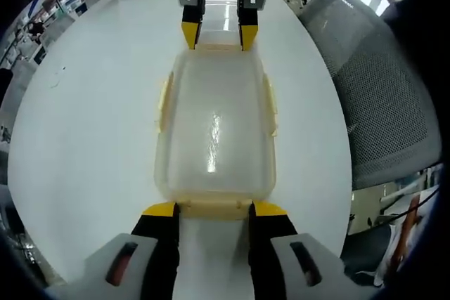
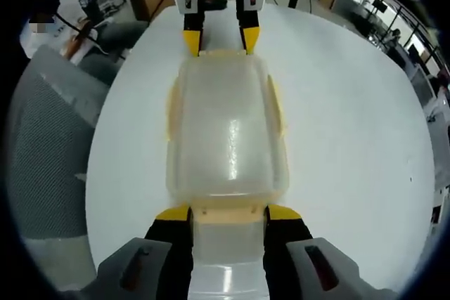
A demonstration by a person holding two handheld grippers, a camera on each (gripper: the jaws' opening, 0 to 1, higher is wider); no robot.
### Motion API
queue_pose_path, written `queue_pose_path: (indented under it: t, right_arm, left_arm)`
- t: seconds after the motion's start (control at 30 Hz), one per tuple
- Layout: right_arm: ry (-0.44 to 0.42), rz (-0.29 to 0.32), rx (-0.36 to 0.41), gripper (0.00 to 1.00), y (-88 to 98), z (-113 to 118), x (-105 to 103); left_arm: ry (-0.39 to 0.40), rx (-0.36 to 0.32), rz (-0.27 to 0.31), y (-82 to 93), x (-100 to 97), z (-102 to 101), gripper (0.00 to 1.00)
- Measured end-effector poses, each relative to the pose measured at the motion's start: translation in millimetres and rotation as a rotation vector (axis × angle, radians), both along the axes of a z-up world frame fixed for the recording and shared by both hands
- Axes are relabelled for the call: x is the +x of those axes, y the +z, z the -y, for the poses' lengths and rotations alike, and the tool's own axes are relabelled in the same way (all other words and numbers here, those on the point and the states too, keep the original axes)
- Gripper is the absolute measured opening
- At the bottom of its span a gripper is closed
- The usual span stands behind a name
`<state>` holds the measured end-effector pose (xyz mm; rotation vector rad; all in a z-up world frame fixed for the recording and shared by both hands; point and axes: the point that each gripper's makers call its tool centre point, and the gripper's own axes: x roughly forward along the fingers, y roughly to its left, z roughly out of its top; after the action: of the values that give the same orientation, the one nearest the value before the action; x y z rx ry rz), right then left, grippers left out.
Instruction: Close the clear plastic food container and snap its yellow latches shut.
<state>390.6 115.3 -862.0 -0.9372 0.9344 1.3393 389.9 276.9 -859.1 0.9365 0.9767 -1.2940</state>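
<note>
- Left gripper view: the clear food container (image 1: 214, 138) lies mid-tabletop (image 1: 91, 138), long axis straight ahead; the left gripper (image 1: 214, 210) has its jaws apart, flanking the near end latch (image 1: 214, 207).
- Right gripper view: the right gripper (image 2: 228, 214) mirrors this, jaws apart, at the opposite end latch (image 2: 228, 213).

Views face each other closely across the container (image 1: 214, 142) (shared).

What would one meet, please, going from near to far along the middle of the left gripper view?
Left gripper → near yellow latch → clear plastic food container → right gripper → white table beyond.
</note>
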Motion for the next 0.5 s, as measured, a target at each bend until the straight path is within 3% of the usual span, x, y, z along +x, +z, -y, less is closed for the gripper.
queue_pose_path:
  t: [0.23,0.5]
  right_arm:
    - [0.011,-0.013,-0.004,0.37,4.6,-2.3,-3.9]
    - [0.024,-0.034,0.023,0.37,26.0,-5.5,-8.2]
  left_arm:
    - [-0.002,0.008,-0.012,3.1,-3.6,-2.7,0.36]
    - [0.005,-0.011,-0.015,19.1,-8.1,-6.1,0.36]
